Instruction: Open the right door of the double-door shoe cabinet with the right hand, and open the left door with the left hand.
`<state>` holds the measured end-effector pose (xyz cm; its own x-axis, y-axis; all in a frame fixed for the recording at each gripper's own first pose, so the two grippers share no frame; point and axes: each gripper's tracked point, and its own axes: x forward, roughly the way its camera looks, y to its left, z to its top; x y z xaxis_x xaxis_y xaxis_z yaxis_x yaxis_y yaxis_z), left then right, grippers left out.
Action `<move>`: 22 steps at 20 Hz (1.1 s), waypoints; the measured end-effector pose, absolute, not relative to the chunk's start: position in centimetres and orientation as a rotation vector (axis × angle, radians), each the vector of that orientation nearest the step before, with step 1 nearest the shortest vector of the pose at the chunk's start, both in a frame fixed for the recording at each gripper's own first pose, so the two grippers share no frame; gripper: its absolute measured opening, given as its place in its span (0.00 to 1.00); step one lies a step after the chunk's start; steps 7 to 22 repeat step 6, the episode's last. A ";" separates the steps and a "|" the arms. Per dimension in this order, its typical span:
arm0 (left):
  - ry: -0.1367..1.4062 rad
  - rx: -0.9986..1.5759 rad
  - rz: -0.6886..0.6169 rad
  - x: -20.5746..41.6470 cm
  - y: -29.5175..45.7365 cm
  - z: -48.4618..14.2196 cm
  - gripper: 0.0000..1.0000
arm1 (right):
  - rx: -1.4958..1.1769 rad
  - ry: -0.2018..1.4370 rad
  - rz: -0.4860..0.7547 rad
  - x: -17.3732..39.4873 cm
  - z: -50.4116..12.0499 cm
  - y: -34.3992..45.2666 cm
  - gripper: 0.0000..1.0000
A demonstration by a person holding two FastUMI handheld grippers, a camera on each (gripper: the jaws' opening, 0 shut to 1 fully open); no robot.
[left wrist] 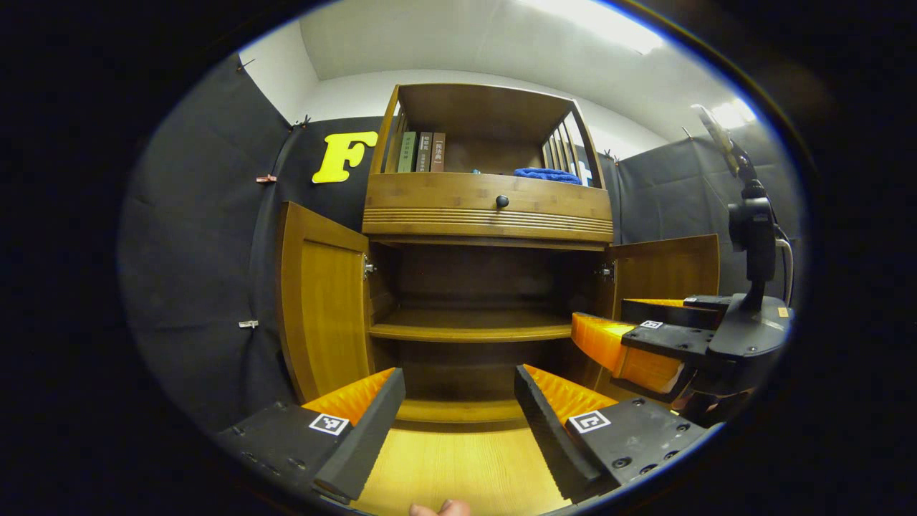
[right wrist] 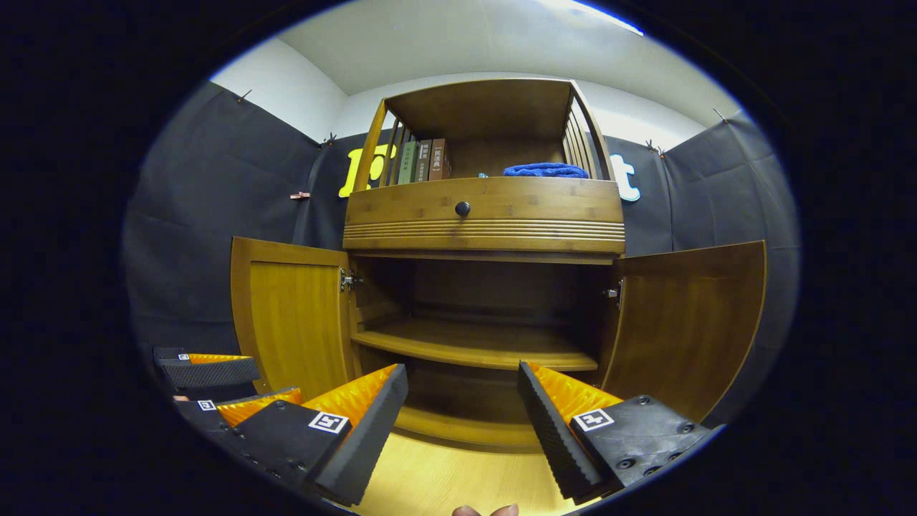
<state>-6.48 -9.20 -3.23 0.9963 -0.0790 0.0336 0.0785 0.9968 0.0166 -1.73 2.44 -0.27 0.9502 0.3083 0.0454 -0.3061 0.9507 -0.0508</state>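
Note:
A wooden shoe cabinet (left wrist: 487, 208) (right wrist: 483, 211) stands ahead with both lower doors swung wide. Its left door (left wrist: 322, 308) (right wrist: 290, 319) and right door (left wrist: 670, 269) (right wrist: 688, 322) both point outward, baring a dark interior with one shelf (left wrist: 469, 326) (right wrist: 473, 347). My left gripper (left wrist: 458, 416) is open in front of the opening, holding nothing. My right gripper (right wrist: 462, 416) is open too, also back from the cabinet. In the left gripper view the right gripper (left wrist: 645, 337) sits at the right, before the right door. The left gripper (right wrist: 215, 387) appears low at left in the right gripper view.
A drawer with a black knob (left wrist: 502, 201) (right wrist: 463, 208) sits above the doors. On the top shelf are several books (left wrist: 421, 152) (right wrist: 426, 160) and a blue cloth (left wrist: 548, 175) (right wrist: 544, 170). Light wooden floor (left wrist: 458, 466) (right wrist: 444, 480) lies below. A fingertip (left wrist: 438, 509) shows at the bottom edge.

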 end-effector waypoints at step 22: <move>-0.031 0.027 -0.080 -6.7 -9.1 -3.3 0.96 | -0.046 -0.061 0.301 -1.9 -0.1 2.4 0.96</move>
